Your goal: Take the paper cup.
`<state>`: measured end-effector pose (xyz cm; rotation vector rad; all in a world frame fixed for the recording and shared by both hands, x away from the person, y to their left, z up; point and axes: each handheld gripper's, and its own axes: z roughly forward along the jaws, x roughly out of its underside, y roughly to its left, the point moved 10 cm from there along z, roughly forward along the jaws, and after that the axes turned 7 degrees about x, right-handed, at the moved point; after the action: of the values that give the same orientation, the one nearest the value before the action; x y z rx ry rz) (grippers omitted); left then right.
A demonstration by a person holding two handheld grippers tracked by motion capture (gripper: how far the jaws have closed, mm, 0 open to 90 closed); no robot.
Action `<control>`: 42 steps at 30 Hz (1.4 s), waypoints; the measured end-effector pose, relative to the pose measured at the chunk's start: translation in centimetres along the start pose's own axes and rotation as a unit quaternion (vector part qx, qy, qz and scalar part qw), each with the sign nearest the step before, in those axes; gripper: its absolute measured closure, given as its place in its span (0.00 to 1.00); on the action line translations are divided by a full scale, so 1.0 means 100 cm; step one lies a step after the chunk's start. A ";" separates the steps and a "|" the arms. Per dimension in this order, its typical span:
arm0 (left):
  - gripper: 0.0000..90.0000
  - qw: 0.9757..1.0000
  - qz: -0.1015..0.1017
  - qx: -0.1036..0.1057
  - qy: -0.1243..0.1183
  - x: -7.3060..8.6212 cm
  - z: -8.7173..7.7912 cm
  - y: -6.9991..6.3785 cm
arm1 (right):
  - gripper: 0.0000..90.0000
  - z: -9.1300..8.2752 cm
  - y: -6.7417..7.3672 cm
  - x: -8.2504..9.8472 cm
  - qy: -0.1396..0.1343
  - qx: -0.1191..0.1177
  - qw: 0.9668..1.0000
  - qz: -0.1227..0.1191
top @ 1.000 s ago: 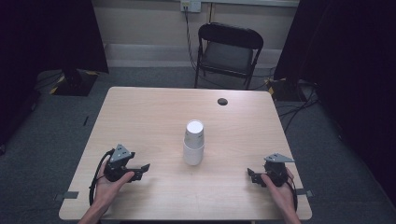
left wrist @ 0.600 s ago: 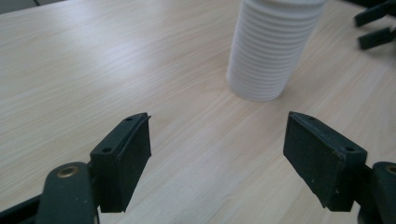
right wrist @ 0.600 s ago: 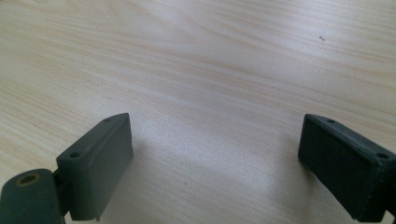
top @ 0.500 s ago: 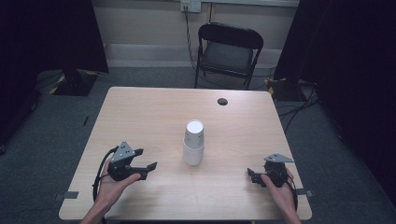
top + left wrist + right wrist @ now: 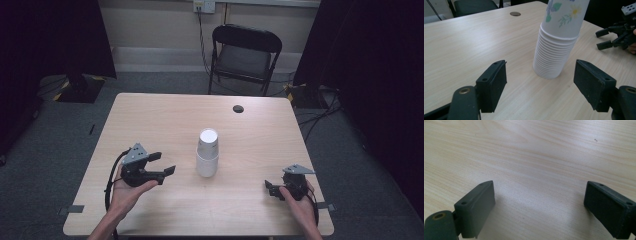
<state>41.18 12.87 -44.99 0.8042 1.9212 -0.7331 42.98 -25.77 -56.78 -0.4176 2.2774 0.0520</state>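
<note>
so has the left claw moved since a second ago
Yes. The left claw has shifted right across the table, nearer the cup stack, which has stayed put.

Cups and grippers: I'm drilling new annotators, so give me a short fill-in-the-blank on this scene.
1. The cups form one ____ at mid-table.
2. The top cup carries a printed ____ pattern.
3. The left gripper points at the cups with its fingers ____.
4. Beyond the table stands a black ____.

Missing words: stack; flower; open; chair
</note>
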 end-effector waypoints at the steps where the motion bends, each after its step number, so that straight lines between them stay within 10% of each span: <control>1: 0.29 1.000 0.000 0.000 -0.003 -0.003 0.000 0.000 | 0.10 0.000 0.000 0.000 0.000 0.000 1.000 0.000; 16: 0.28 0.999 0.031 0.021 -0.033 -0.044 0.021 -0.014 | 0.10 0.000 0.000 0.000 0.000 0.000 1.000 0.000; 42: 0.18 0.996 0.046 0.068 -0.018 -0.077 0.088 -0.028 | 0.10 0.001 0.001 -0.001 0.001 0.003 1.000 0.003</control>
<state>46.45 2.74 -41.35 0.9505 1.8035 -0.8223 43.05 -25.67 -56.79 -0.4074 2.2798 0.0480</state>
